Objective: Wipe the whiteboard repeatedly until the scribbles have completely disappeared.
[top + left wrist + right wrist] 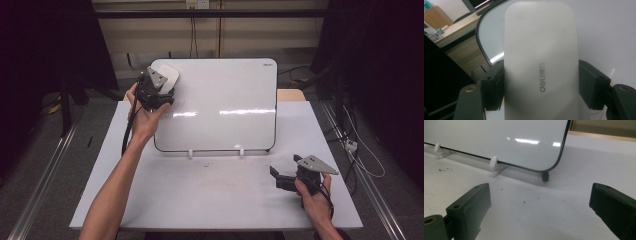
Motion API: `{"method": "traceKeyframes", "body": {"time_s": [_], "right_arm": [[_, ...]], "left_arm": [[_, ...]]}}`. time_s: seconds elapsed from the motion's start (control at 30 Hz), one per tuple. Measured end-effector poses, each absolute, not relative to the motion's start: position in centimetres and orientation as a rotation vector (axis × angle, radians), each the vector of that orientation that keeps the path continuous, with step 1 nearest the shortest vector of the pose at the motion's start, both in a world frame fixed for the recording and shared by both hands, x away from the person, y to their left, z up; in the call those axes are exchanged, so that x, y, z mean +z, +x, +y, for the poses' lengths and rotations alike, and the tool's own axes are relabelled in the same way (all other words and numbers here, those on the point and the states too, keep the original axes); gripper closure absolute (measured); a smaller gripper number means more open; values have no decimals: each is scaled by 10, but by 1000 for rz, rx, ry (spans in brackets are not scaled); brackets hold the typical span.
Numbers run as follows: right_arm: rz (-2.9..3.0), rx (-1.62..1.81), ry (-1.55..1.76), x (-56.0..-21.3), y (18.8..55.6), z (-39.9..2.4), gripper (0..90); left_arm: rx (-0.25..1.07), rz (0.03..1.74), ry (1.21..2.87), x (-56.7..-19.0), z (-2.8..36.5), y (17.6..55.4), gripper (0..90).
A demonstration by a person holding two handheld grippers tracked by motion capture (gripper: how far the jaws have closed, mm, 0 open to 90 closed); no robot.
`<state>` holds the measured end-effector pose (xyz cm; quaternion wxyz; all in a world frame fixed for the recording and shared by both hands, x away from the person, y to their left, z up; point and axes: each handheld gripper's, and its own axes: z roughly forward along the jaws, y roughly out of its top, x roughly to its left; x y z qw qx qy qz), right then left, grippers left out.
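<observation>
A white board eraser (540, 62) with a grey brand mark is clamped between the two black jaws of my left gripper (541, 86). In the high view that left gripper (161, 89) holds the eraser (169, 75) against the upper left corner of a slanted whiteboard (225, 107). Faint reddish marks show on the board just right of the gripper. My right gripper (278, 179) rests low over the table at the front right, jaws wide apart with nothing between them. The right gripper view looks past those jaws (540, 207) at the whiteboard's lower right corner (549, 166).
The whiteboard leans on white clips (191, 152) and a small black foot (545, 176) on a white table (210, 195). Small dark specks lie on the table in front of the board. Dark curtains flank the scene; cables trail on the floor at right.
</observation>
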<state>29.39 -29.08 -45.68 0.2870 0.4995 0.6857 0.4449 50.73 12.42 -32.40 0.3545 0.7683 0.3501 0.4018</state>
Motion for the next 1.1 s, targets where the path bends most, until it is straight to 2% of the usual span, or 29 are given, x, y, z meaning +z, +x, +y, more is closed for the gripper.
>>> {"method": "traceKeyframes", "body": {"time_s": [0.47, 0.8, 1.1], "right_arm": [[1833, 1191, 1333, -457, 295, -290, 39], [1839, 1189, 1331, -457, 296, -288, 39], [1833, 1193, 1335, -457, 295, -290, 39]], "left_arm": [[1058, 792, 2049, -357, 101, 476, 311], [1080, 694, 2101, -362, 90, 470, 310], [1077, 682, 2096, -359, 95, 475, 309]]}}
